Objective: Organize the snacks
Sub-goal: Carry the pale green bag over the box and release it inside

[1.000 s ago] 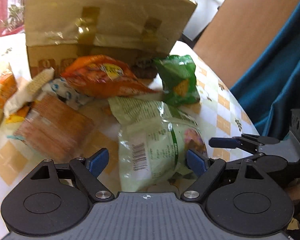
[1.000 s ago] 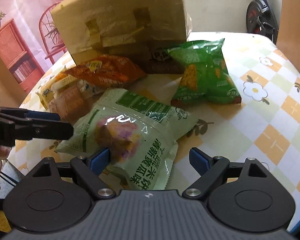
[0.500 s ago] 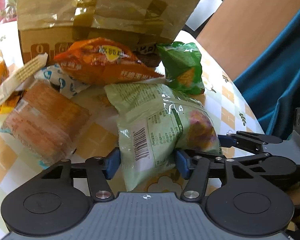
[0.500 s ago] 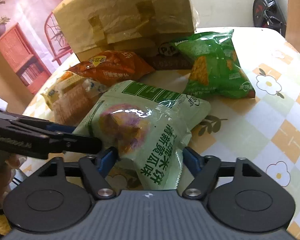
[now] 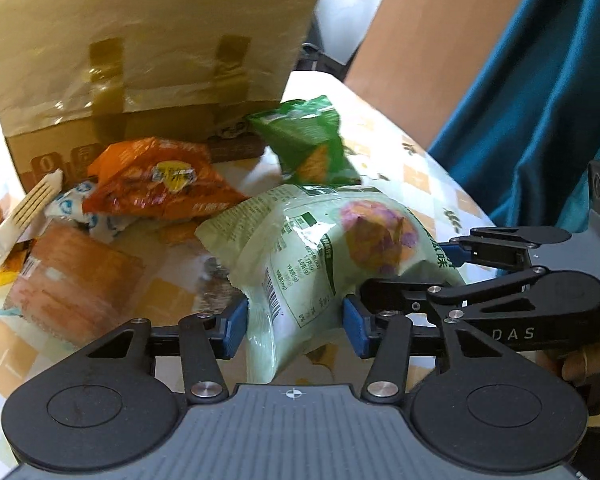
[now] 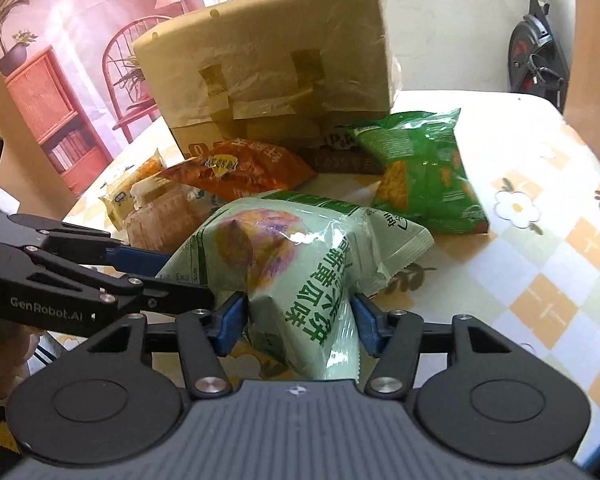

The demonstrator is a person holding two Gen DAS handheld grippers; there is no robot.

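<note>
Both grippers are shut on one pale green snack bag (image 5: 320, 256), also seen in the right wrist view (image 6: 300, 268), and hold it lifted off the table. My left gripper (image 5: 296, 330) pinches one near corner, my right gripper (image 6: 298, 324) the other. The right gripper shows at right in the left wrist view (image 5: 452, 272); the left gripper shows at left in the right wrist view (image 6: 172, 276). Behind lie an orange bag (image 5: 160, 180), a dark green bag (image 6: 424, 176), a clear pack of brown biscuits (image 5: 68, 284) and small wrapped snacks (image 5: 24, 216).
A large taped cardboard box (image 5: 140, 60) stands at the back of the checked tablecloth (image 6: 540, 280). A dark brown packet (image 6: 348, 160) lies against its base. A person in blue (image 5: 540, 100) sits at the right table edge. A chair and shelf stand beyond.
Both grippers closed tighter on the pale green bag and raised it; it now bulges upward between them. The other snacks have not moved.
</note>
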